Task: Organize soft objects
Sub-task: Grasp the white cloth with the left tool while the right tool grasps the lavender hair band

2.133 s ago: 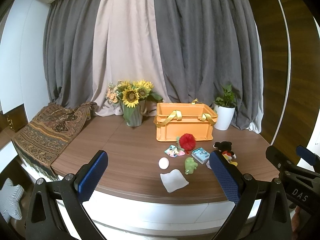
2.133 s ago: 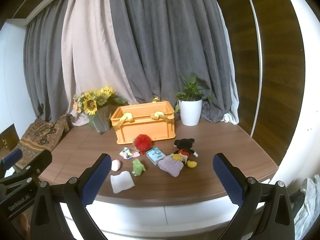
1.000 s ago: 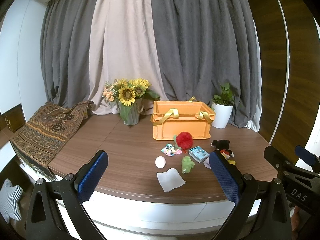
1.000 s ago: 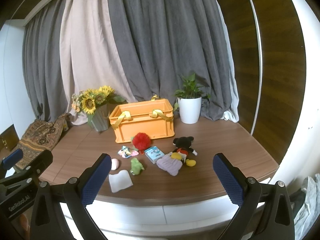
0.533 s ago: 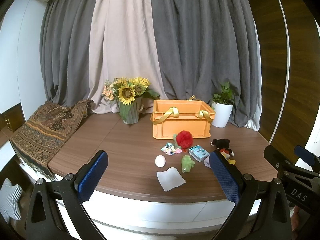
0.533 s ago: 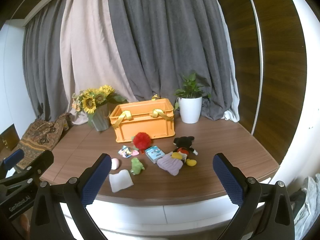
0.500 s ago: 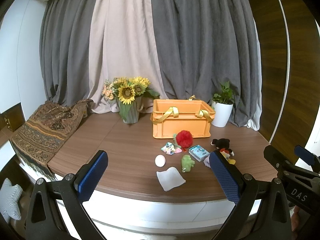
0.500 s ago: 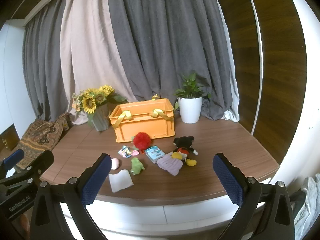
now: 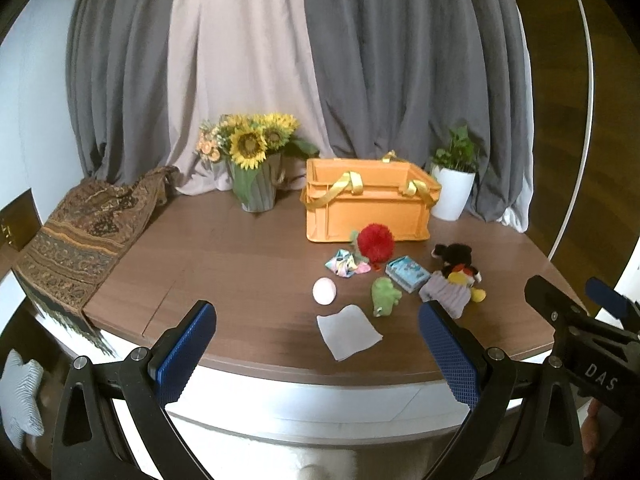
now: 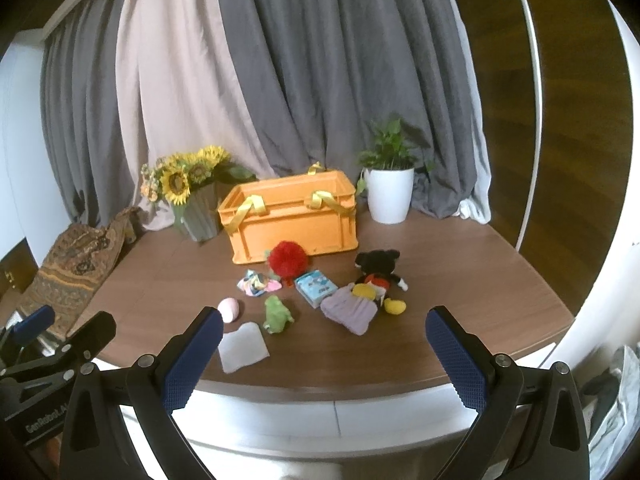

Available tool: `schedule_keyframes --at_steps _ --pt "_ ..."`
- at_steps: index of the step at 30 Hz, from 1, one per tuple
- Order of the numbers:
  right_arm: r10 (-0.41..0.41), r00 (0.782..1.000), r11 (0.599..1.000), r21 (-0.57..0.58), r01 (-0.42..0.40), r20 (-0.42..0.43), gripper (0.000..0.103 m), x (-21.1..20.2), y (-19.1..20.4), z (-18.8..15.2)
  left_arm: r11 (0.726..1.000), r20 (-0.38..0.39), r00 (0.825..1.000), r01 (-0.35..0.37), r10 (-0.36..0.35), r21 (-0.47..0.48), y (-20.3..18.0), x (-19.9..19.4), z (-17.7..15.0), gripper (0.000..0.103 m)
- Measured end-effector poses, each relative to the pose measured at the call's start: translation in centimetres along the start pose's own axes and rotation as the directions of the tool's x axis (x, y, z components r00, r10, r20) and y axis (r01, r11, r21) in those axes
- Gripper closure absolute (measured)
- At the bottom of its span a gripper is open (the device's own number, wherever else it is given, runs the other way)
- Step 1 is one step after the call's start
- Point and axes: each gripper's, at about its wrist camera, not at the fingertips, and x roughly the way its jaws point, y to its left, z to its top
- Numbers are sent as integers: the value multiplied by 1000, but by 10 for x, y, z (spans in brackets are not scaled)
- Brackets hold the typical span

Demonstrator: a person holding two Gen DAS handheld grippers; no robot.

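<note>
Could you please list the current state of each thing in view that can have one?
Left gripper: open, holding nothing.
Right gripper: open, holding nothing.
Crate: upright, uncovered, handles draped over rim.
White cloth: lying flat.
Mouse plush: lying down, against purple hat.

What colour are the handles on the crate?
Yellow, on an orange crate; the handles show best in the right wrist view.
</note>
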Motion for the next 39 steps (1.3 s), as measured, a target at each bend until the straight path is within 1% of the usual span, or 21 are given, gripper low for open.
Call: schedule_keyframes --at_steps 8,10,14,17,19,22,24,26,27,29,32,36,39 --pt "-28 998 1000 -12 27 -61 0 52 9 4 999 -28 999 34 -33 33 6 54 9 1" --pt "-46 997 999 -26 44 -69 0 66 12 6 998 -33 999 29 -28 52 7 67 11 3" --pt "-90 992 995 -47 86 -83 0 92 18 10 996 -46 997 58 -56 64 10 93 13 5" --pt "-110 989 993 -54 105 -98 0 108 20 11 994 -79 994 86 -81 69 9 113 12 7" --pt "-118 987 992 -53 113 -111 0 117 18 10 993 -105 991 93 -85 69 7 123 9 9" --pt "-128 982 991 -63 121 -136 1 132 14 9 994 -149 985 94 -84 58 0 139 5 12" --pt "-132 980 989 -82 121 -151 1 143 10 8 995 -171 982 83 -73 50 -6 148 1 13" --pt "-124 979 990 -93 109 -163 1 153 6 7 997 -187 981 65 -57 39 -11 155 -3 13" --pt "-115 979 990 -96 100 -169 1 160 3 6 998 -194 980 45 -38 32 -15 159 -5 14" --pt "-87 979 991 -114 67 -182 1 173 -3 4 1000 -210 978 15 -12 14 -22 165 -9 16" --pt "-49 976 989 -148 18 -212 1 193 -11 2 1000 -227 974 -14 13 -5 -31 175 -16 17" --pt "-13 966 986 -162 -30 -258 3 216 -22 -7 999 -273 961 -49 41 -23 -40 193 -26 23" --pt "7 956 986 -156 -54 -292 6 228 -27 -12 997 -302 952 -68 54 -36 -43 204 -33 26"
